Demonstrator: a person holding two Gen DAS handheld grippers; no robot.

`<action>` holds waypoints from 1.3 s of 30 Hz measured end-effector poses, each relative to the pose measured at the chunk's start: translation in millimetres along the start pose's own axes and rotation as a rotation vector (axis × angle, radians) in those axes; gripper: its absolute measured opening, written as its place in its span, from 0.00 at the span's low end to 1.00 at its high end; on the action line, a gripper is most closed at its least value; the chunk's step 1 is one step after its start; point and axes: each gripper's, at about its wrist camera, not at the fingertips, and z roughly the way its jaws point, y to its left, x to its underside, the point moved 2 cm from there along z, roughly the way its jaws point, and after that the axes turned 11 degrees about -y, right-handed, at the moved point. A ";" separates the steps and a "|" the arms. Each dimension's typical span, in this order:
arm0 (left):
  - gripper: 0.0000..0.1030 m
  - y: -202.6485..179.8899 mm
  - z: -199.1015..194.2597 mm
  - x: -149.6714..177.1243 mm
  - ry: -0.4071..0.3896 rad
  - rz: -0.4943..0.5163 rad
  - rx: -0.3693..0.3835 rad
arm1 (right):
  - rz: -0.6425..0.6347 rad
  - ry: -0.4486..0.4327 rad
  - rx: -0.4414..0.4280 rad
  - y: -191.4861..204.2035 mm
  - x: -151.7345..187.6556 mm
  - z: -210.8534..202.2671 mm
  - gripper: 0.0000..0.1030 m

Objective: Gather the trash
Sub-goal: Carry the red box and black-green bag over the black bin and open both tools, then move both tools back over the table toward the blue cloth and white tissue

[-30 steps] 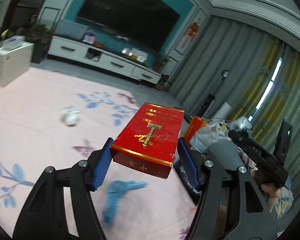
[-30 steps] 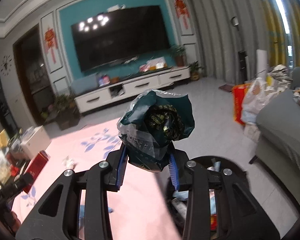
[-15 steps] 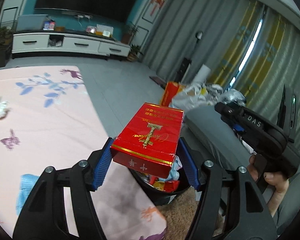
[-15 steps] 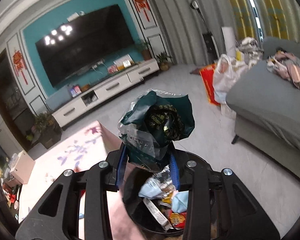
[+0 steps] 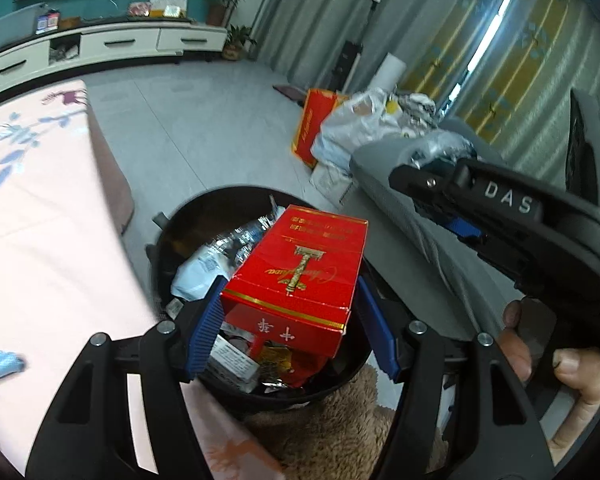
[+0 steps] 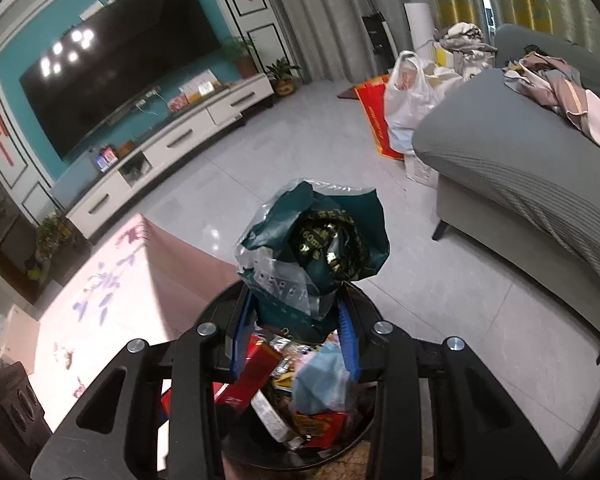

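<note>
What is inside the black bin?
The black bin holds a blue face mask, red packaging and wrappers. Deeper contents are covered; the red box hides more.

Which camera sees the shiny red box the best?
The left wrist view. The red box sits right in the middle there, pinched in the left tongs above the black trash bin, gold print clear. The right wrist view doesn't show that box; the right tongs hold a crumpled green bag.
</note>
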 end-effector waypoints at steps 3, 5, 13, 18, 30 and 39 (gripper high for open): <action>0.64 -7.3 15.7 4.3 0.033 0.016 0.002 | 0.013 0.017 0.008 -4.7 0.5 5.3 0.37; 0.64 -11.3 24.9 6.0 0.049 0.019 0.007 | 0.019 0.029 0.015 -8.5 0.5 8.9 0.37; 0.84 -13.7 21.9 9.6 0.045 0.029 -0.002 | 0.042 0.050 0.004 -11.7 1.5 12.0 0.61; 0.89 -3.4 -4.2 2.3 -0.008 0.025 -0.046 | 0.048 0.039 -0.042 -7.1 -0.8 5.8 0.80; 0.90 84.8 -122.5 -11.4 -0.144 -0.018 -0.270 | 0.012 -0.018 -0.082 24.2 -3.6 -11.6 0.83; 0.90 167.3 -187.2 11.1 -0.151 -0.102 -0.321 | -0.052 0.001 -0.143 81.0 20.0 -2.5 0.83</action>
